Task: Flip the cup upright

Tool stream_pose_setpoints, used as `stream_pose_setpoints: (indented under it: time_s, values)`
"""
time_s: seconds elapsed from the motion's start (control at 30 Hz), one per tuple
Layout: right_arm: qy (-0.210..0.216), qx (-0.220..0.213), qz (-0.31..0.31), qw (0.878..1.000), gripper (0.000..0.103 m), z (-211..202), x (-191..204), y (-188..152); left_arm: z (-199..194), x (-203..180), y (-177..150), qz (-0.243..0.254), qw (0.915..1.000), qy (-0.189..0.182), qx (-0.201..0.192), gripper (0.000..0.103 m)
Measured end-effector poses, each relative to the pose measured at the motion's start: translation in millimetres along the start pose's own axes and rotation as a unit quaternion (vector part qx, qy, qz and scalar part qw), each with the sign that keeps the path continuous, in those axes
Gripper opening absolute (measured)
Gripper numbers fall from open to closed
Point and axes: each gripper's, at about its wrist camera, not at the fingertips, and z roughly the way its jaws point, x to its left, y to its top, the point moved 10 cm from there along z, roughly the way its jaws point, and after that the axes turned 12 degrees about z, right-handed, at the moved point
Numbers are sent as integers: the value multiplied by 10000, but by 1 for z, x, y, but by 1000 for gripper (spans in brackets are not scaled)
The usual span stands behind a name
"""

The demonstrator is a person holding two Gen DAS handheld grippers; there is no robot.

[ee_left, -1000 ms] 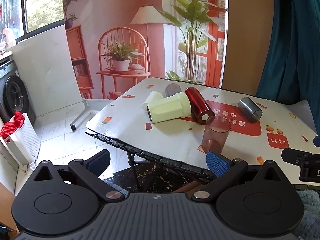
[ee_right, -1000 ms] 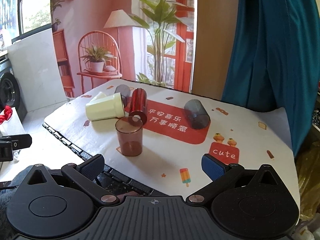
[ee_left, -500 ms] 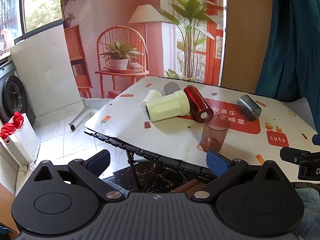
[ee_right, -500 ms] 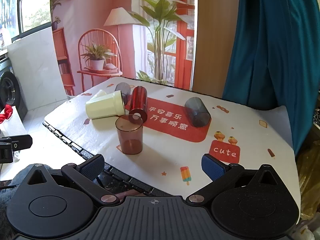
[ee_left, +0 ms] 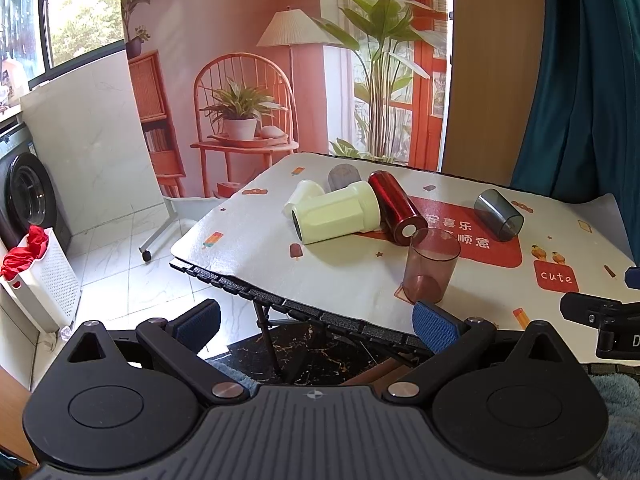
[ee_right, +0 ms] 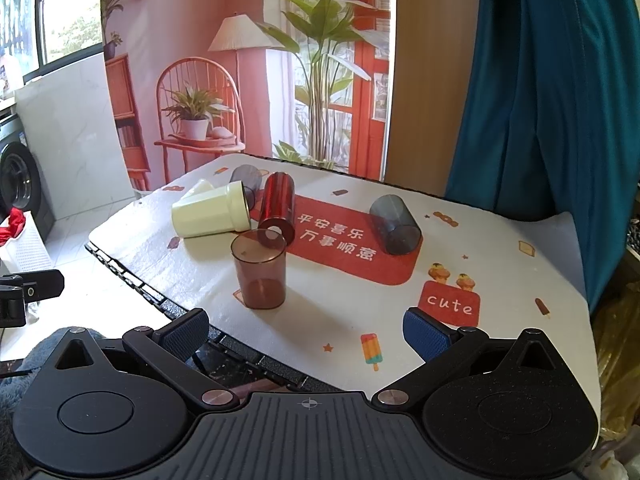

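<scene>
Both views are barely drifting; left gripper point(ee_left: 316, 322) and right gripper point(ee_right: 306, 330) are hanging spread, grey cup point(ee_right: 245, 181) half hidden behind cream cup point(ee_right: 210, 214).

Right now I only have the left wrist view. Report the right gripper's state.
Observer: The right gripper is open, with nothing between its pads.
Operator: Tell me what stands ahead of it.
Observer: The upright brown cup stands ahead, closer to its left finger than to its right one, and apart from both.
Operator: Place it against the table.
Observer: Its fingers reach over the table's near edge, and the cloth's popsicle print shows between them.
</scene>
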Motion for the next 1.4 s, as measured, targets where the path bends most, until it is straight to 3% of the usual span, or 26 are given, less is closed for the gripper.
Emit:
stream_pose_setpoints:
  time_s: [1.4]
  values:
    - [-61,-137,105,9998,103,-6,-7,5,-8,6,6,-55,9998,137,-168,103]
